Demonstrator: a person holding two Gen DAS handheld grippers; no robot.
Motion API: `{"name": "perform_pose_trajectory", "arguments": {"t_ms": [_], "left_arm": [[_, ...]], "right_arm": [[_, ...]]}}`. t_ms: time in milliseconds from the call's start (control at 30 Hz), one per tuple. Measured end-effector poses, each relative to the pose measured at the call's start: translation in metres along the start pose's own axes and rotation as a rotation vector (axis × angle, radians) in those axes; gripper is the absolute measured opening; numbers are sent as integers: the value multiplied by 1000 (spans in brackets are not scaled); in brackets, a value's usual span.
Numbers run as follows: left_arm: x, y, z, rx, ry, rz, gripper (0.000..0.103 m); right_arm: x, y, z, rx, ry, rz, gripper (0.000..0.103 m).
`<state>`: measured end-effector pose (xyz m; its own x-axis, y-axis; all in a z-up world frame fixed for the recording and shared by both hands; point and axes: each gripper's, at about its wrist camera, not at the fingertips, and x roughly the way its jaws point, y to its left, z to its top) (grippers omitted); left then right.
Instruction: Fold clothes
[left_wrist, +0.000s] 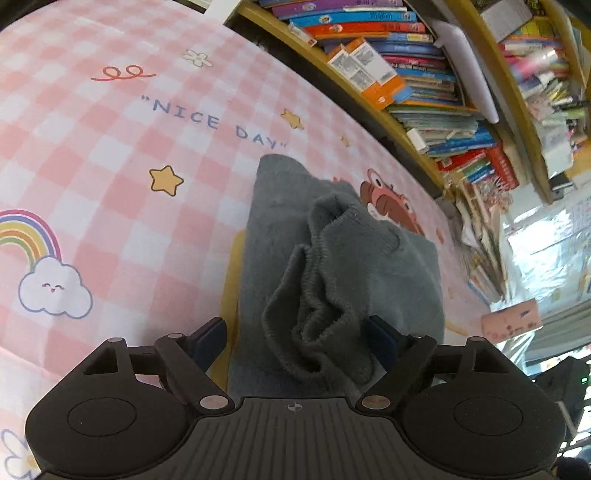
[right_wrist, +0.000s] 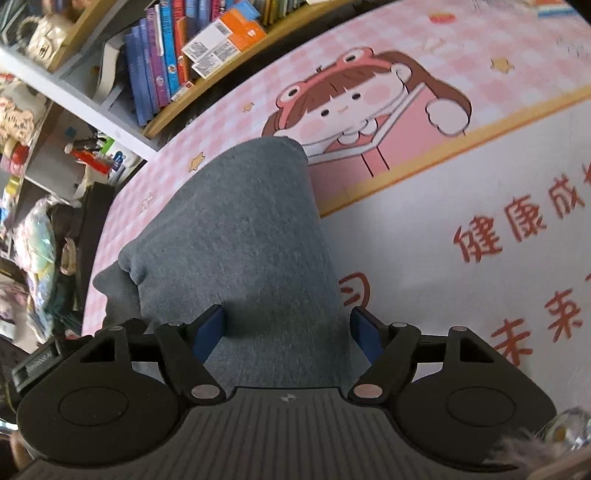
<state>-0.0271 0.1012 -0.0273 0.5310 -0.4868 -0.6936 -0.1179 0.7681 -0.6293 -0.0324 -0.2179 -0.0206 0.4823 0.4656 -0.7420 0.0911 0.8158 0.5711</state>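
A grey knit garment (left_wrist: 332, 258) lies folded on the pink checked cloth (left_wrist: 129, 155). In the left wrist view its ribbed hem (left_wrist: 317, 314) is bunched up between the blue pads of my left gripper (left_wrist: 297, 336), whose jaws stand wide apart around the bunch. In the right wrist view the same grey garment (right_wrist: 251, 240) runs as a smooth folded band away from my right gripper (right_wrist: 288, 328). Its jaws also stand wide apart, with the cloth between the blue pads (right_wrist: 210, 328). I see neither gripper pinching the fabric.
Wooden bookshelves (left_wrist: 424, 74) packed with books run along the far edge of the cloth and also show in the right wrist view (right_wrist: 184, 55). The cloth carries a cartoon girl print (right_wrist: 354, 103) and red characters (right_wrist: 517, 221). Bags and clutter (right_wrist: 37, 251) lie at the left.
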Motion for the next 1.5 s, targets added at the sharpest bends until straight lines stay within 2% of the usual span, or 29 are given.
{"name": "perform_pose_trajectory", "arguments": {"t_ms": [67,100,167,200,267,367,433,533,667,967,1000,1033,1067,1167,1267,1500], "left_arm": [[2,-3,0,17,9,2,81],[3,-5,0,29,13,0,73],[1,-14,0,79,2,8,66],[-1,-19,0,109,-7,16,61],[-4,-29,-1,167,-28,30,58],[-11,-37,0,222,-67,47,57],[-10,-33,2,210,-59,52,57],[-5,-26,4,174,-27,49,59],[-1,-20,6,147,-4,45,67],[8,-7,7,89,34,22,75],[8,-8,7,95,34,23,75],[8,-9,7,101,34,24,75],[8,-9,6,106,34,25,72],[3,-14,4,133,17,27,63],[-5,-22,3,176,-17,23,59],[-22,-28,4,220,-77,-4,58]], "right_arm": [[1,2,0,-7,3,5,69],[1,4,0,-16,5,6,64],[1,9,0,-44,2,4,49],[-2,16,-1,-91,-19,-11,46],[-8,30,-3,-181,-56,-36,38],[-13,40,-6,-262,-71,-31,36],[-14,45,-7,-305,-75,-26,37],[-8,35,-4,-243,-18,-23,38],[-4,26,-1,-186,0,-24,50],[9,10,4,-84,41,0,64],[9,10,4,-82,41,5,63],[10,10,4,-81,41,12,57],[10,11,3,-84,43,24,48],[4,19,1,-126,23,26,37],[-6,31,-4,-193,-25,19,34],[-22,49,-11,-279,-99,16,33]]}}
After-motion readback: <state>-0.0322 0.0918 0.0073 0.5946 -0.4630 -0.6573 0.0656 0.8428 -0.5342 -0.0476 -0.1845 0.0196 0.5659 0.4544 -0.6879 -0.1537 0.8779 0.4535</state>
